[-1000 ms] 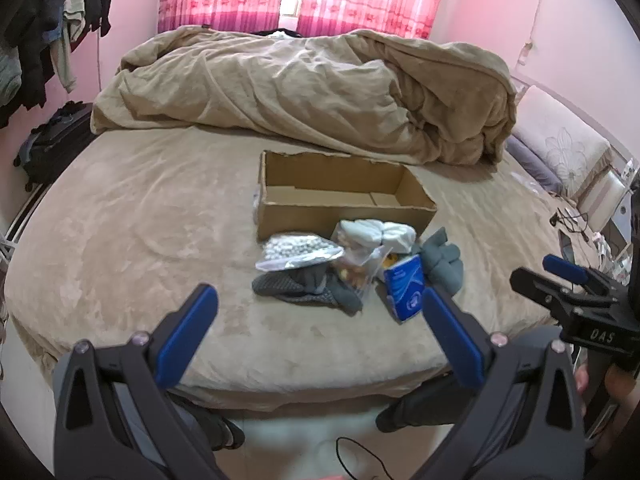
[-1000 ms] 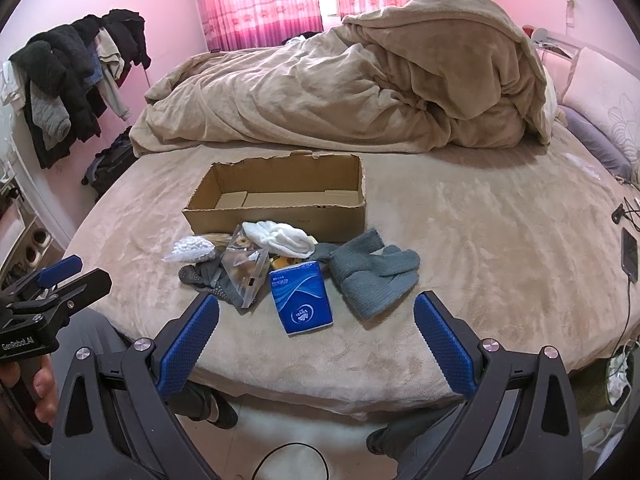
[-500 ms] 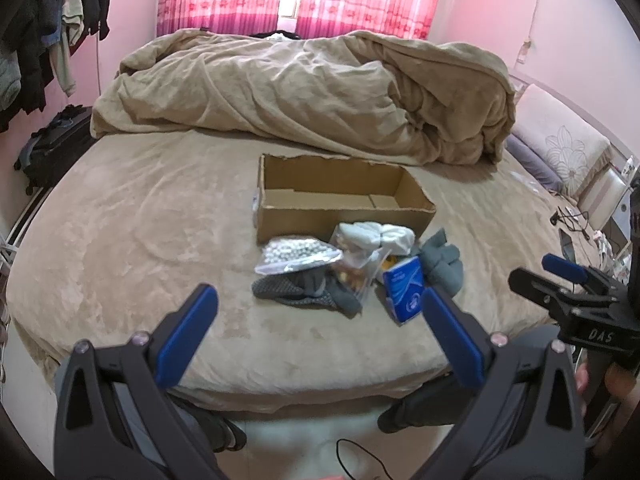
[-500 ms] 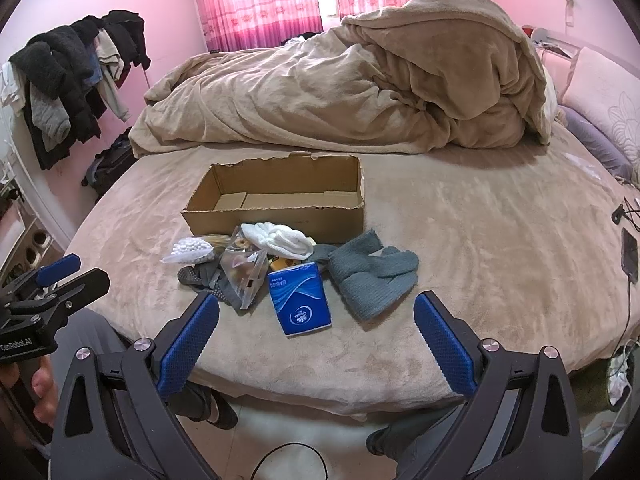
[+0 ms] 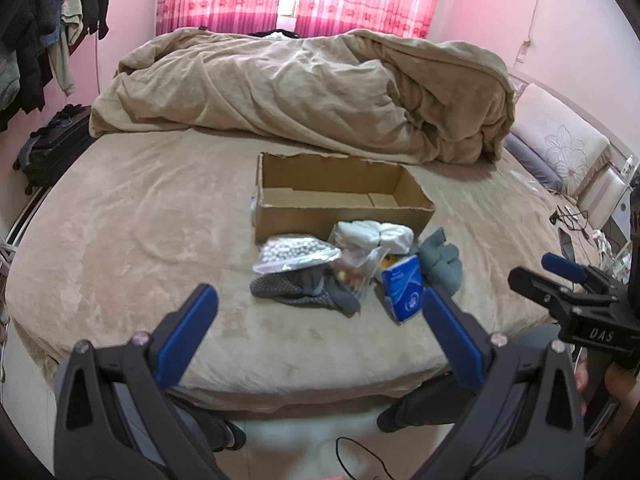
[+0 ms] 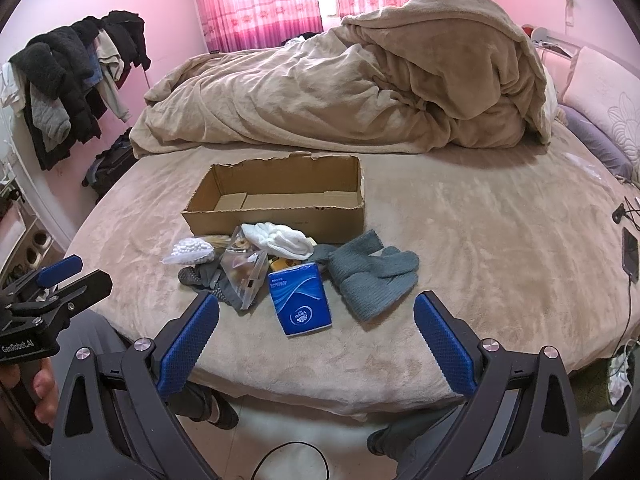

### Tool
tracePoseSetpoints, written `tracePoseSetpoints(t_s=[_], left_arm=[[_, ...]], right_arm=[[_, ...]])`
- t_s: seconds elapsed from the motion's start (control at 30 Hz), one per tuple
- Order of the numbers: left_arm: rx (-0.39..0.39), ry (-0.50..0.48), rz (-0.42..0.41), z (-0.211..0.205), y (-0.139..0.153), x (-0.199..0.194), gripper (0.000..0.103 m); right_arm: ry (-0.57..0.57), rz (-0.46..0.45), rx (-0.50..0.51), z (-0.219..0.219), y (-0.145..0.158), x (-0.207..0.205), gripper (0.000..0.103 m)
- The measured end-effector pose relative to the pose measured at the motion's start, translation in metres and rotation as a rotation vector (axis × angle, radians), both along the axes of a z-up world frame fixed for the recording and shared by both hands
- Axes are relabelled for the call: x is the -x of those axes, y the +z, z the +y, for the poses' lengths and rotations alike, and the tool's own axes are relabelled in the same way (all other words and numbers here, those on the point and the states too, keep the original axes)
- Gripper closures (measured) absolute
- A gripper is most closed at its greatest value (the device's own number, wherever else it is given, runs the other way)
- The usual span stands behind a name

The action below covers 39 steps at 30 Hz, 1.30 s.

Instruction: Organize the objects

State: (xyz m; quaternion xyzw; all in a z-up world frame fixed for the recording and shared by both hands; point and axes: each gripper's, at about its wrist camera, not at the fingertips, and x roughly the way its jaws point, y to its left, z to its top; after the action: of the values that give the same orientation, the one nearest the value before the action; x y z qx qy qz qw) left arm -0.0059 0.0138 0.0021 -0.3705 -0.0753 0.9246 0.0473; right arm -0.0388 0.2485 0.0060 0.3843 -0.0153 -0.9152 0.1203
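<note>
"DAS" on right tongs (image 5: 576,280), "GenRobot.AI" on left tongs (image 6: 60,280)

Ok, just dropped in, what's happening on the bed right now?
Nothing is being held yet. The left tongs and right tongs are both open, short of the bed's near edge. The cardboard box sits empty on the bed. In front of it lies the pile to sort: blue tissue pack, grey gloves, white cloth, bag of white beads, a clear zip bag and dark socks.
</note>
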Motion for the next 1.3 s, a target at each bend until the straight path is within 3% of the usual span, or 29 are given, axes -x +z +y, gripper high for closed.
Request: tracePoseSetpoints(t_s=[0.93, 1.3], left_arm=[[-0.006, -0.008, -0.005, 0.003, -0.002, -0.002, 0.001], [-0.006, -0.011, -0.037, 0.005, -0.020, 0.016, 0.001]], right_arm=[[-0.007, 0.001, 0.006, 0.002, -0.001, 0.002, 0.003], [-0.013, -0.013, -0.001, 0.006, -0.012, 0.011, 0.003]])
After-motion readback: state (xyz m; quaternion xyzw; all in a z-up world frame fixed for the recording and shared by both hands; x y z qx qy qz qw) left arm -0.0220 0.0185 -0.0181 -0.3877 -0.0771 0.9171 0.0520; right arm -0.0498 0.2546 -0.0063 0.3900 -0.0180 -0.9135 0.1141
